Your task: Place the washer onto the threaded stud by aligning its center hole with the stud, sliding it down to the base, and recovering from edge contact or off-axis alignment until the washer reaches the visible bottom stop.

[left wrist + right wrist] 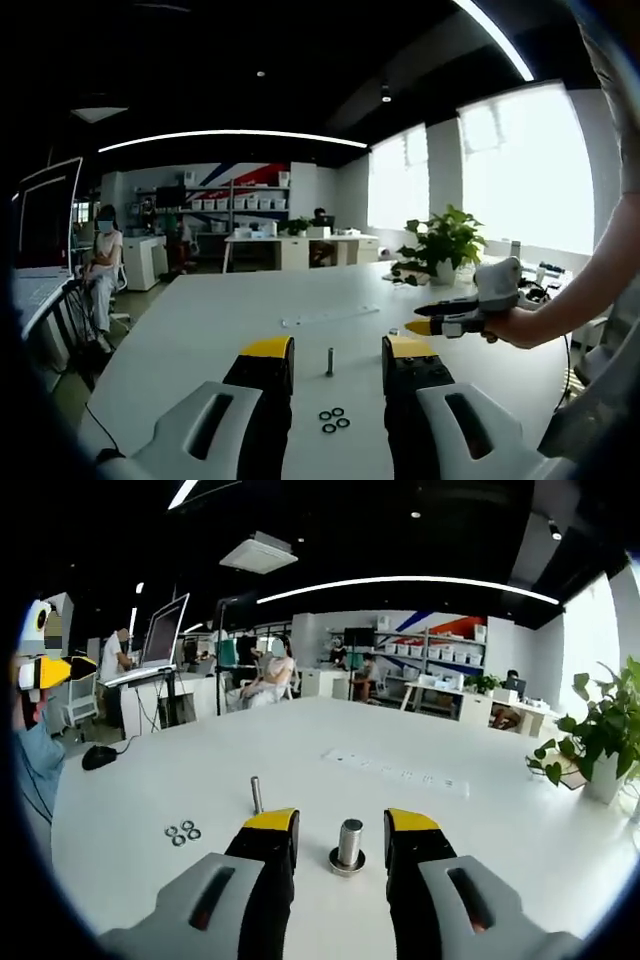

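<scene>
**Both grippers open over the white table, washers loose beside the stud**

In your left gripper view, your left gripper [338,352] has its yellow-tipped jaws spread wide and holds nothing. The threaded stud [330,362] stands upright on the white table [210,320] between the jaws, at 12 o'clock from a small cluster of dark washers [334,419] lying flat just below it. Your right gripper [450,318] comes in at 3 o'clock, held in your hand [520,325]; its yellow tips look slightly parted, gripping nothing.

In your right gripper view, that gripper's jaws are wide apart and empty. A short metal cylinder on a round base sits between them, with the stud at 10 o'clock from it and the washers further out at 9 o'clock.

The room is an open office: dark ceiling with a curved light strip [230,135], bright windows [520,165], a potted plant [440,245] on the table's far edge, shelving [235,200] at the back, a monitor [165,630], and a seated person [103,265].
</scene>
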A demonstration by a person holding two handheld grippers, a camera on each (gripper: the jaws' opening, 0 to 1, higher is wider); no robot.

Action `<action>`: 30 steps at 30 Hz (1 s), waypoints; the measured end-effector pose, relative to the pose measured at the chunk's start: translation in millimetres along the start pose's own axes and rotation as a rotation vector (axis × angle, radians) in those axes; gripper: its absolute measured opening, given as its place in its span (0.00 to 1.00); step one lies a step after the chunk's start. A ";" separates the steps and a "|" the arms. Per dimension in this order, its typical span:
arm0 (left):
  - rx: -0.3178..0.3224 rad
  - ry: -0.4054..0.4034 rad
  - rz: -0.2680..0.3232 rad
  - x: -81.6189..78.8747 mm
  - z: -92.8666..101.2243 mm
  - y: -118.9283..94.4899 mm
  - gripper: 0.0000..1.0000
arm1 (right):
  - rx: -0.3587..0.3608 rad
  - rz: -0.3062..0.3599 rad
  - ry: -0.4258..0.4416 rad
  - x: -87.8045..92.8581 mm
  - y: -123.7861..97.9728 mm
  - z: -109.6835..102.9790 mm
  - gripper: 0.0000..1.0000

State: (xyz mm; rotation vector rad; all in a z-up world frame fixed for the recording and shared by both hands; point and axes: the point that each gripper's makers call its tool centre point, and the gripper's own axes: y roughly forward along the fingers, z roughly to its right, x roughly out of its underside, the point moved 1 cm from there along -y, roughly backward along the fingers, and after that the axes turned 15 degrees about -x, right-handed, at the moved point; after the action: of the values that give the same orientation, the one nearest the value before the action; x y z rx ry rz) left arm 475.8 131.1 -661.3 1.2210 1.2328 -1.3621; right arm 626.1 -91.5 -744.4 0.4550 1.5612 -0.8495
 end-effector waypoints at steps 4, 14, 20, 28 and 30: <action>0.003 0.006 0.002 -4.2 -3.6 -4.4 0.34 | 0.027 0.011 0.019 -7.9 -20.2 -3.3 0.36; 0.002 0.016 0.007 -20.4 -19.2 -12.8 0.34 | 0.084 0.028 0.058 -21.7 -63.6 -14.1 0.36; 0.003 0.012 0.021 -30.5 -26.7 -18.4 0.34 | 0.099 0.043 0.080 -24.8 -76.4 -24.5 0.37; 0.005 0.020 0.039 -46.8 -34.4 -31.0 0.34 | 0.113 0.059 0.078 -38.5 -97.6 -45.1 0.37; 0.008 0.019 0.041 -49.9 -35.8 -33.4 0.34 | 0.113 0.061 0.079 -40.6 -102.4 -48.3 0.37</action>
State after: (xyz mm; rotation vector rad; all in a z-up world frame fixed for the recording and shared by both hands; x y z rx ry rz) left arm 451.4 170.1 -608.7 1.2603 1.2099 -1.3293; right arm 527.8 -115.5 -679.2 0.6214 1.5680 -0.8847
